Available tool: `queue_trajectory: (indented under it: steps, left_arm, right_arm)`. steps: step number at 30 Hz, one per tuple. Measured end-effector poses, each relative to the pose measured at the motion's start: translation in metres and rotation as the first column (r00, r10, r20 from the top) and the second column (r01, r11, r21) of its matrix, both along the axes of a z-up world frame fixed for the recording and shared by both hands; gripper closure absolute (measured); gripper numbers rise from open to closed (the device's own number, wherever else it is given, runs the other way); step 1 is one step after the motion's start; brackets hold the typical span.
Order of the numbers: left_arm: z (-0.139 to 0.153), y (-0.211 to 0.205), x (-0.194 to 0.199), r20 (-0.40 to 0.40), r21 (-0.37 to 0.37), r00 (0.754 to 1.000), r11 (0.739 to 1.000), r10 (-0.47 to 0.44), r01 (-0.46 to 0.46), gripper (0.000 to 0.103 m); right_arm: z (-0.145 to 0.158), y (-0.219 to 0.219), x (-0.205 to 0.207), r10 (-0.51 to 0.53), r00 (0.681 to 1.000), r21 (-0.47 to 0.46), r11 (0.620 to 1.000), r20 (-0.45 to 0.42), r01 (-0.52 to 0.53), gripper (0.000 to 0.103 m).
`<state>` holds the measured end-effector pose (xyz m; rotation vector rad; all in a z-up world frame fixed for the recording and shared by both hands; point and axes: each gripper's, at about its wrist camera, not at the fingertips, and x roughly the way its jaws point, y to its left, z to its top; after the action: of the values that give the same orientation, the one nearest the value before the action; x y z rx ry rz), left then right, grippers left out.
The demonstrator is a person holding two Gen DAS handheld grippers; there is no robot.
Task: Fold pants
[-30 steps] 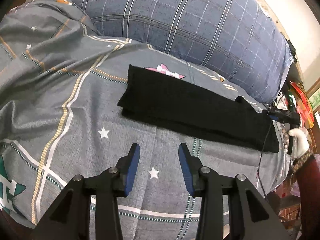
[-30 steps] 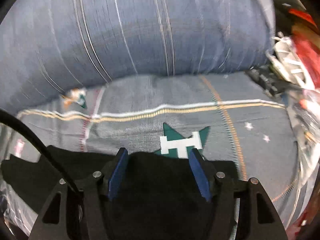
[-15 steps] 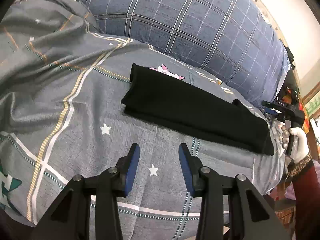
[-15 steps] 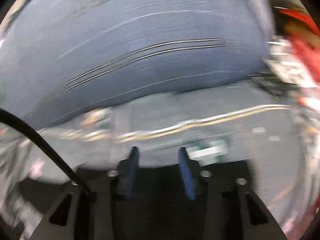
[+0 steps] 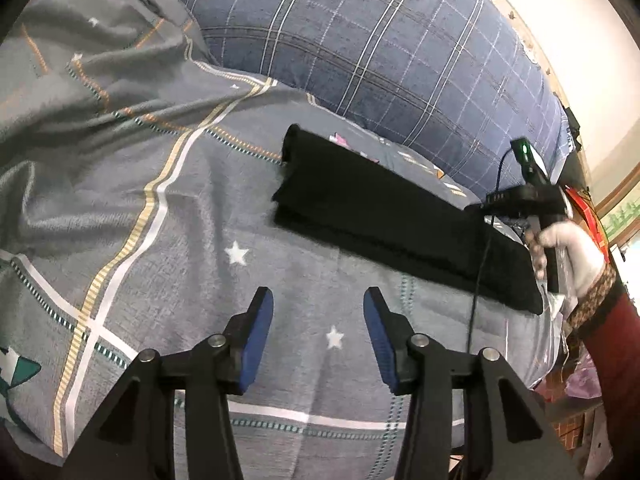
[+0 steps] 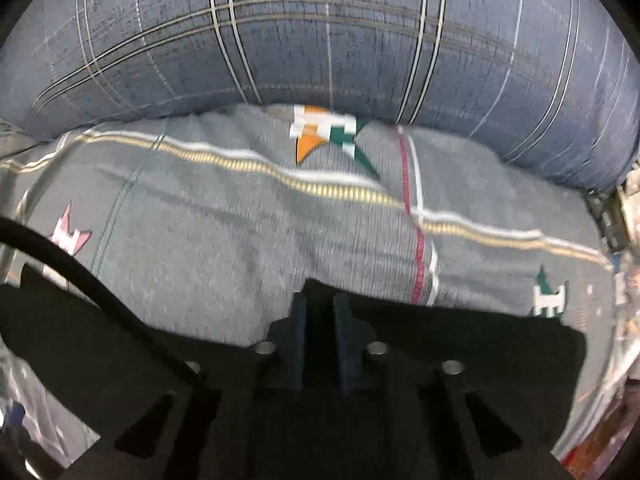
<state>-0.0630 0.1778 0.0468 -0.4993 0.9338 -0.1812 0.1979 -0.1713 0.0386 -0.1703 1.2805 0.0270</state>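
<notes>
Black pants [image 5: 384, 216] lie folded lengthwise into a long strip on the grey bedspread [image 5: 168, 248]. My left gripper [image 5: 318, 324] is open and empty, hovering over the bedspread short of the strip's near edge. My right gripper [image 5: 516, 200], held by a white-gloved hand [image 5: 572, 248], sits over the strip's right end. In the right wrist view the right gripper [image 6: 320, 304] is shut on a raised fold of the black pants [image 6: 460, 344], which spread to both sides below it.
A large blue plaid pillow [image 5: 400, 52] lies along the far side of the bed and also shows in the right wrist view [image 6: 320, 32]. Cluttered items [image 5: 588, 216] stand past the right bed edge. A black cable [image 6: 60, 256] crosses the right wrist view.
My right gripper has closed from open onto the pants' right end and swung left along the bed. My left gripper stayed open and moved slightly nearer the pants.
</notes>
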Motion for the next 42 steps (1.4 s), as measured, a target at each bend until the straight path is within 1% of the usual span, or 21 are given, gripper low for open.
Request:
queue_trajectory:
  steps: [1,8,9,10,11,12,13,18,21,24,27,28,29,30,31,33,35,38,39,40,42]
  left_arm:
    - [-0.003,0.002,-0.001,-0.004,-0.006,1.000,1.000,0.002,-0.002,0.057]
    - [-0.009,0.030,-0.009,0.000,-0.036,0.998,0.998,0.057,-0.057,0.056]
    - [-0.009,0.034,-0.010,0.004,-0.040,0.998,0.997,0.070,-0.070,0.055]
    - [-0.008,0.038,-0.010,0.008,-0.042,0.997,0.996,0.082,-0.082,0.055]
    - [-0.008,0.042,-0.008,0.013,-0.043,0.996,0.995,0.092,-0.092,0.055]
    - [-0.007,0.045,-0.005,0.018,-0.042,0.995,0.994,0.098,-0.097,0.055]
    - [-0.007,0.045,-0.002,0.021,-0.042,0.995,0.994,0.102,-0.102,0.055]
    - [-0.014,0.051,0.018,0.053,-0.113,0.992,0.988,0.110,-0.104,0.056]
    - [-0.022,0.045,0.014,0.087,-0.128,0.994,0.990,0.069,-0.057,0.058]
    - [-0.028,0.039,0.008,0.087,-0.057,0.995,0.997,0.049,-0.044,0.058]
    - [-0.028,0.044,0.009,0.096,-0.111,0.994,0.993,0.046,-0.036,0.058]
    - [-0.028,0.045,0.009,0.097,-0.116,0.994,0.993,0.049,-0.037,0.058]
    - [-0.028,0.046,0.010,0.096,-0.122,0.994,0.992,0.050,-0.038,0.058]
    - [-0.029,0.047,0.009,0.095,-0.135,0.994,0.990,0.052,-0.039,0.058]
    - [-0.030,0.049,0.009,0.094,-0.155,0.994,0.987,0.052,-0.037,0.058]
    - [-0.030,0.052,0.009,0.093,-0.196,0.994,0.980,0.052,-0.033,0.058]
    - [-0.031,0.054,0.009,0.089,-0.216,0.994,0.976,0.057,-0.036,0.058]
    - [-0.034,0.056,0.011,0.082,-0.255,0.995,0.966,0.058,-0.035,0.058]
    - [-0.035,0.056,0.012,0.079,-0.265,0.995,0.964,0.056,-0.033,0.058]
    - [-0.036,0.058,0.011,0.075,-0.281,0.996,0.959,0.054,-0.031,0.058]
    - [-0.037,0.060,0.009,0.069,-0.305,0.996,0.952,0.054,-0.031,0.058]
  right_arm:
    - [0.001,0.002,0.003,-0.010,1.000,-0.010,1.000,0.011,0.010,0.097]
    - [-0.001,0.019,0.015,-0.008,0.998,-0.051,0.999,0.055,0.011,0.095]
    - [0.005,0.023,0.012,-0.011,0.997,-0.058,0.998,0.077,0.016,0.088]
    - [0.015,0.030,0.006,-0.010,0.994,-0.053,0.998,0.110,0.016,0.076]
    - [0.027,0.039,-0.002,0.004,0.991,-0.015,1.000,0.136,-0.002,0.068]
    - [0.035,0.049,-0.008,0.021,0.989,0.025,0.999,0.149,-0.025,0.052]
    - [0.045,0.064,-0.017,0.056,0.985,0.085,0.994,0.161,-0.070,0.044]
    - [0.059,0.149,-0.043,0.240,0.963,0.226,0.938,0.123,-0.263,0.043]
    - [0.048,0.204,-0.052,0.333,0.940,0.247,0.907,0.079,-0.342,0.043]
    - [0.033,0.253,-0.061,0.410,0.910,0.201,0.889,0.055,-0.412,0.043]
    - [0.014,0.286,-0.074,0.506,0.862,0.118,0.855,0.023,-0.505,0.044]
    - [0.008,0.294,-0.078,0.529,0.849,0.077,0.846,0.012,-0.528,0.049]
    - [0.002,0.300,-0.082,0.543,0.840,0.018,0.839,0.010,-0.543,0.058]
    - [-0.001,0.300,-0.085,0.551,0.834,-0.037,0.834,0.004,-0.550,0.094]
    - [-0.004,0.304,-0.085,0.553,0.833,-0.089,0.829,-0.006,-0.552,0.096]
    - [0.001,0.304,-0.086,0.542,0.840,-0.117,0.835,0.018,-0.537,0.097]
    - [0.016,0.297,-0.083,0.505,0.859,-0.125,0.860,0.079,-0.494,0.097]
    - [0.033,0.282,-0.075,0.419,0.897,-0.040,0.908,0.140,-0.418,0.096]
    - [0.033,0.277,-0.073,0.396,0.908,0.008,0.916,0.138,-0.401,0.091]
    - [0.028,0.273,-0.069,0.385,0.916,0.074,0.916,0.110,-0.394,0.087]
    - [0.009,0.272,-0.060,0.405,0.914,0.243,0.890,-0.025,-0.387,0.085]
